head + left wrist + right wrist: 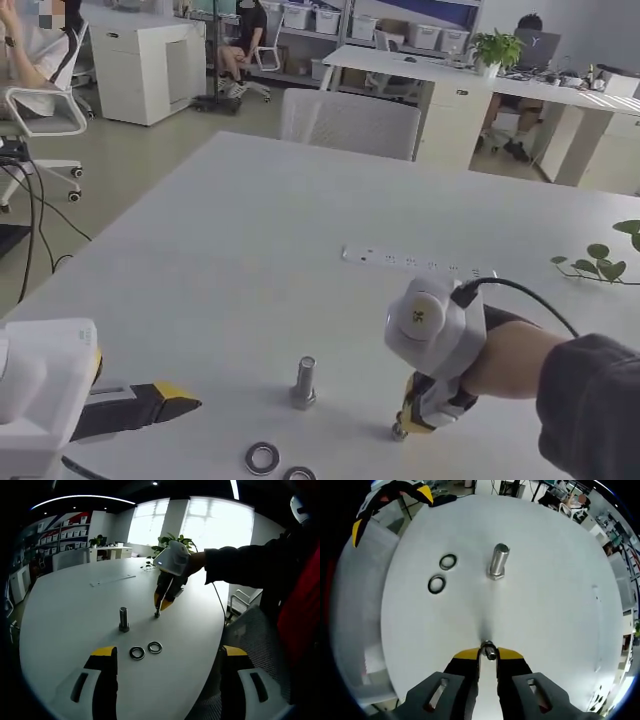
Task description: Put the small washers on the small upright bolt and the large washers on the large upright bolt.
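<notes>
The right gripper (488, 656) has its jaws pinched tight on the small bolt (157, 613), which touches the white table (250, 250) near the large upright bolt (304, 383). The left gripper (169, 652) is spread wide and empty, with two washers (448, 561) (436, 584) lying flat just ahead

(a) large bolt (303, 383): grey, standing upright, hex head down. (b) two washers (137, 653): dark rings, flat, side by side near it. (c) small bolt (490, 653): pinched upright in my right gripper (488, 656).
</notes>
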